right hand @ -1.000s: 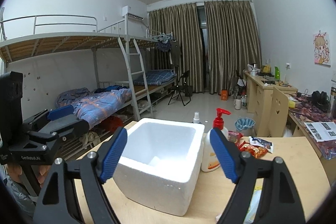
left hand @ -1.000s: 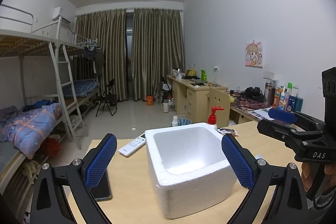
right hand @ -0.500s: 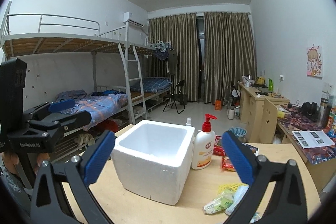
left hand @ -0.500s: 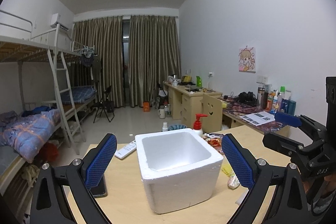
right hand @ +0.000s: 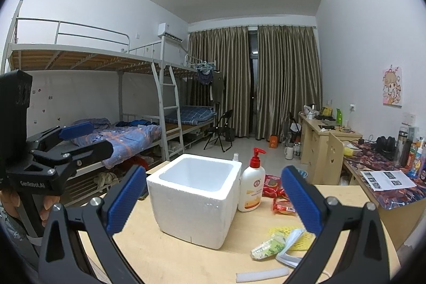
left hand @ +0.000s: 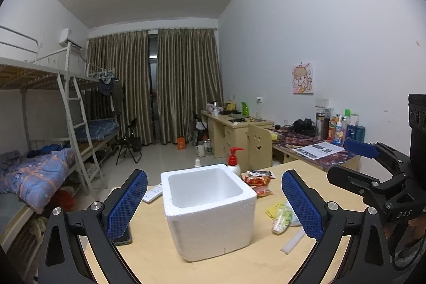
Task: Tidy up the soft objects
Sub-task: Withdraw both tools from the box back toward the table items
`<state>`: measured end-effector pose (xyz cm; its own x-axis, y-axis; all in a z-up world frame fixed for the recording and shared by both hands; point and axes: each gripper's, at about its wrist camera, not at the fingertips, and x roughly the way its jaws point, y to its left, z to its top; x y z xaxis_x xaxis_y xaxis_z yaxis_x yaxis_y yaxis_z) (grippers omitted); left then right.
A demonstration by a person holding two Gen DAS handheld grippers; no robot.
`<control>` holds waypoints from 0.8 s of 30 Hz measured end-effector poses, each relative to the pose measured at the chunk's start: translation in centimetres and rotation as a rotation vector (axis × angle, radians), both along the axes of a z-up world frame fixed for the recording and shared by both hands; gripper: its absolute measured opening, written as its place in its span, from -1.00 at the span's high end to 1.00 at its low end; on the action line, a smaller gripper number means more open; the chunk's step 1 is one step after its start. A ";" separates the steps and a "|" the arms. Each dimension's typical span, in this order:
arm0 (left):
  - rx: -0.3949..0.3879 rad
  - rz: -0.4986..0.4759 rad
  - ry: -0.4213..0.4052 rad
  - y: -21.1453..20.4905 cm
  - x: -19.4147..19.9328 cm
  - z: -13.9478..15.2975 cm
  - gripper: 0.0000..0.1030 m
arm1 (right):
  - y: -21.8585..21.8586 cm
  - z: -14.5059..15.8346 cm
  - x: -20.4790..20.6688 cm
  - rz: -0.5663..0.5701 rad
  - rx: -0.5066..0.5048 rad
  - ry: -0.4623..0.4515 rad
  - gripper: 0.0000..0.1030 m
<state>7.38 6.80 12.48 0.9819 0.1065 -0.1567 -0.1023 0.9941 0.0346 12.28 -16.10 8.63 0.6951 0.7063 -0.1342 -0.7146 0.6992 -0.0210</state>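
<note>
I held my left gripper (left hand: 214, 201) with its blue-padded jaws spread wide and nothing between the pads; my right gripper (right hand: 213, 200) stood just as wide and just as bare. Both pointed almost level across the pale wooden table (left hand: 207, 270). Straight ahead of both stood the white square foam box (left hand: 210, 206), upright, open at the top, its inside bare as far as I could see. Just beside it, on the far right, stood a white pump bottle with a red top (right hand: 252, 182). To the right of the box lay the soft things: red snack packets (right hand: 279, 197) near the bottle, and closer to me a green-and-white pouch (right hand: 267, 248) touching a yellow foam net sleeve (right hand: 282, 232). A white foam strip (right hand: 262, 274) lay apart at the near edge. A white remote control (left hand: 152, 195) lay left of the box.
</note>
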 end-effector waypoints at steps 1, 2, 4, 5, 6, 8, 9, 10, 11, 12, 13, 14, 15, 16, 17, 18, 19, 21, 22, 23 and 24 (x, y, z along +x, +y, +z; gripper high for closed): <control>-0.001 -0.003 -0.001 -0.2 -0.2 0.0 -0.96 | -0.3 -0.1 -0.2 -0.002 0.004 -0.001 -1.00; -0.003 -0.008 -0.002 -0.3 -0.4 0.0 -0.97 | -0.6 -0.3 -0.5 -0.003 0.007 -0.002 -1.00; -0.011 -0.015 -0.004 -0.6 -0.9 -0.1 -0.98 | -1.1 -0.4 -0.9 -0.007 0.012 -0.003 -1.00; -0.015 -0.015 -0.007 -0.9 -1.3 -0.2 -1.00 | -1.4 -0.5 -1.2 -0.012 0.016 -0.005 -1.00; -0.017 -0.012 -0.011 -1.0 -1.5 -0.3 -1.00 | -1.6 -0.6 -1.4 -0.014 0.018 -0.006 -1.00; -0.017 -0.001 -0.018 -1.5 -2.2 -0.6 -1.00 | -2.2 -0.7 -1.7 -0.017 0.021 -0.010 -1.00; -0.019 0.004 -0.022 -1.6 -2.5 -0.8 -1.00 | -2.4 -0.8 -2.0 -0.022 0.023 -0.012 -1.00; -0.024 0.006 -0.025 -1.7 -2.8 -0.9 -1.00 | -2.5 -0.8 -2.2 -0.024 0.024 -0.013 -1.00; -0.029 0.002 -0.024 -1.8 -3.0 -1.0 -1.00 | -2.7 -0.9 -2.4 -0.028 0.025 -0.016 -1.00; -0.034 -0.004 -0.023 -1.9 -3.1 -1.0 -1.00 | -2.9 -0.9 -2.7 -0.036 0.028 -0.023 -1.00; -0.034 -0.017 -0.021 -2.0 -3.3 -1.2 -1.00 | -3.0 -1.0 -3.0 -0.042 0.030 -0.028 -1.00; -0.031 -0.024 -0.022 -2.1 -3.6 -1.3 -0.99 | -3.1 -1.1 -3.3 -0.053 0.031 -0.032 -1.00; -0.024 -0.028 -0.024 -2.1 -3.7 -1.4 -1.00 | -3.1 -1.2 -3.6 -0.065 0.032 -0.032 -1.00; -0.019 -0.029 -0.025 -2.2 -3.9 -1.4 -1.00 | -3.2 -1.4 -3.9 -0.077 0.036 -0.033 -1.00; -0.014 -0.034 -0.031 -2.2 -4.2 -1.6 -1.00 | -3.3 -1.5 -4.2 -0.092 0.043 -0.032 -1.00; -0.012 -0.043 -0.038 -2.2 -4.4 -1.8 -1.00 | -3.5 -1.6 -4.6 -0.107 0.053 -0.031 -1.00; -0.015 -0.054 -0.044 -2.1 -4.7 -2.0 -1.00 | -3.5 -1.7 -4.9 -0.116 0.056 -0.031 -1.00; -0.023 -0.074 -0.053 -1.8 -5.0 -2.3 -0.99 | -3.5 -2.1 -5.5 -0.151 0.060 -0.030 -1.00; -0.029 -0.082 -0.054 -1.6 -5.1 -2.5 -0.99 | -3.5 -2.2 -5.8 -0.162 0.060 -0.029 -1.00; -0.037 -0.096 -0.058 -1.3 -5.2 -2.6 -0.99 | -3.5 -2.4 -6.0 -0.176 0.060 -0.025 -1.00; -0.044 -0.104 -0.062 -1.1 -5.3 -2.7 -0.99 | -3.4 -2.5 -6.1 -0.189 0.060 -0.023 -1.00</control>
<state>2.11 5.71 9.83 0.9952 -0.0020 -0.0981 0.0008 0.9999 -0.0128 6.15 -19.54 6.10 0.8184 0.5693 -0.0780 -0.5703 0.8213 0.0099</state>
